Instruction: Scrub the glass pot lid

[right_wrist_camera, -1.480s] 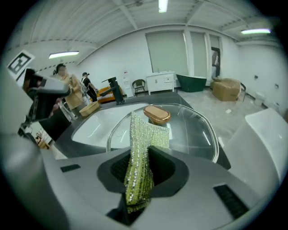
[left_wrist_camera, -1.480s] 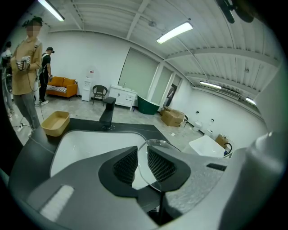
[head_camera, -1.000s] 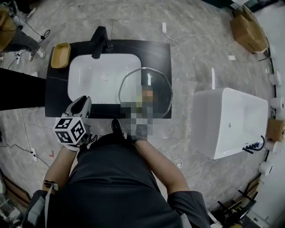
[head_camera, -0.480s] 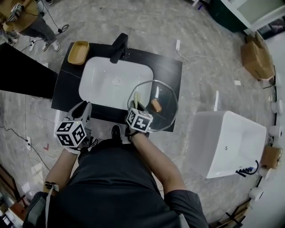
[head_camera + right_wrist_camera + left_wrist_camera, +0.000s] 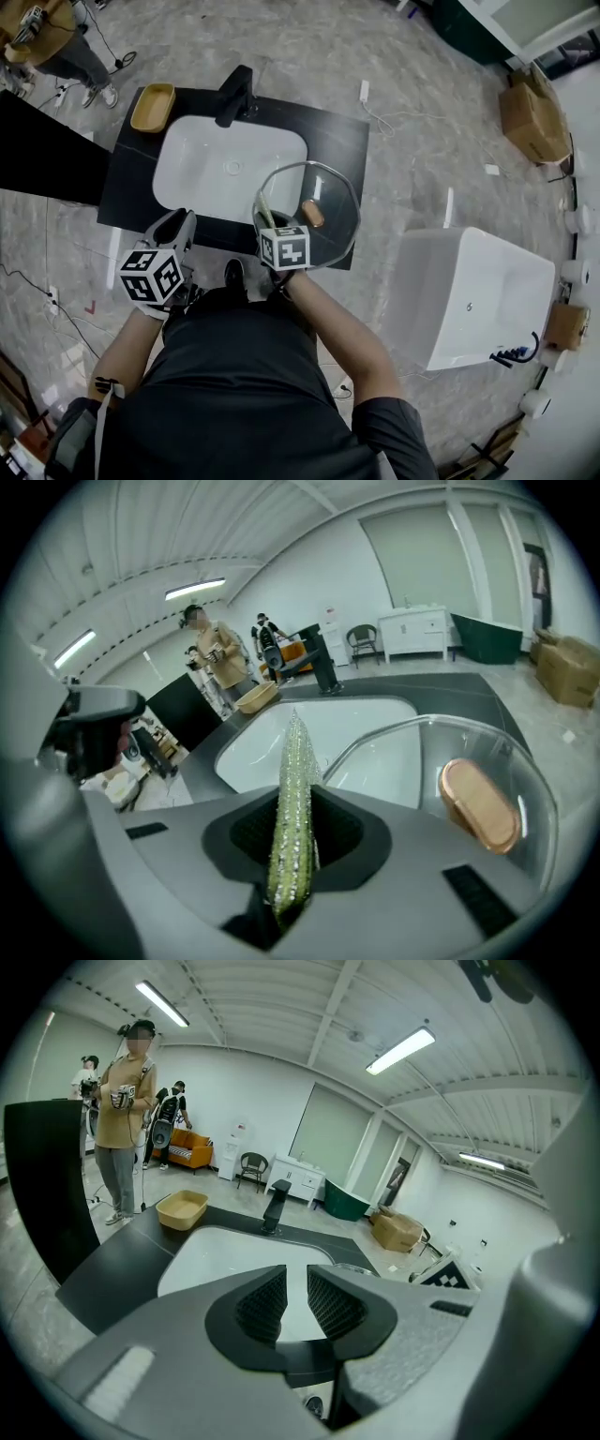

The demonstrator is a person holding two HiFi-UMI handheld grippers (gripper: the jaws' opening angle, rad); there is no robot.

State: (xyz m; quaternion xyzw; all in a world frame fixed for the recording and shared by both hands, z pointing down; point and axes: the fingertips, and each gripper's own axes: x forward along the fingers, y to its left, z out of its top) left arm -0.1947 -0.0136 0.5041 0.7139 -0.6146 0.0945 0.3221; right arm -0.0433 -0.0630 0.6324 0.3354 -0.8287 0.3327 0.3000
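The glass pot lid lies flat on the right end of the black counter, with its brown knob on top. My right gripper is at the lid's near-left rim, shut on a green scouring sponge that stands on edge between the jaws. In the right gripper view the sponge points toward the sink, with the lid and its knob just to the right. My left gripper hovers at the counter's near edge, left of the lid. Its jaws are shut with nothing between them.
A white sink fills the counter's middle, with a black tap behind it and a yellow tray at the far left corner. A white tub stands on the floor to the right. A person stands beyond the counter's left end.
The head view has shifted a little. My right gripper stays at the lid's near-left rim with the sponge in it. The left gripper holds its place.
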